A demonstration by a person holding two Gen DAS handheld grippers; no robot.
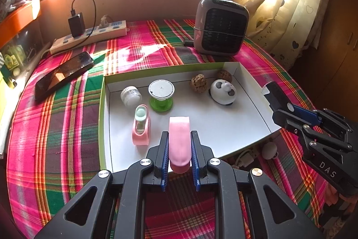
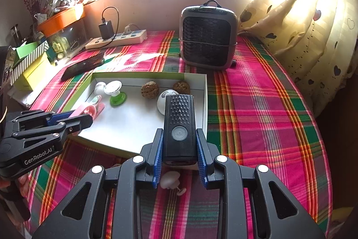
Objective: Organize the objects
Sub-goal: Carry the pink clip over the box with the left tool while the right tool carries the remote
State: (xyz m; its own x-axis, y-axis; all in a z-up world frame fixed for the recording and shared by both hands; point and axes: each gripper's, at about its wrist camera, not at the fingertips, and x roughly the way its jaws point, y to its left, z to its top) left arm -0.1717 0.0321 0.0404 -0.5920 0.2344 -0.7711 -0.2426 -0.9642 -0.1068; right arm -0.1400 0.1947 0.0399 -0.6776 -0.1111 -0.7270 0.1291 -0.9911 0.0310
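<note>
A white open box (image 1: 250,91) (image 2: 204,91) lies on the plaid cloth. In it are a white jar (image 1: 131,95), a green-based stand (image 1: 161,93), a pink holder (image 1: 141,127), two brown lumps (image 1: 198,83), and a panda toy (image 1: 222,91). My left gripper (image 1: 179,145) is shut on a pink object (image 1: 179,140) over the box's near edge; it also shows in the right wrist view (image 2: 73,120). My right gripper (image 2: 179,142) is shut on a black flashlight (image 2: 178,127) above the box's near right corner; it shows in the left wrist view (image 1: 282,104).
A grey heater (image 1: 220,26) stands behind the box. A phone (image 1: 63,75) and a power strip (image 1: 89,36) lie at the back left. A small white item (image 2: 170,180) with a cable lies on the cloth in front of the box. Curtain (image 2: 302,15) on the right.
</note>
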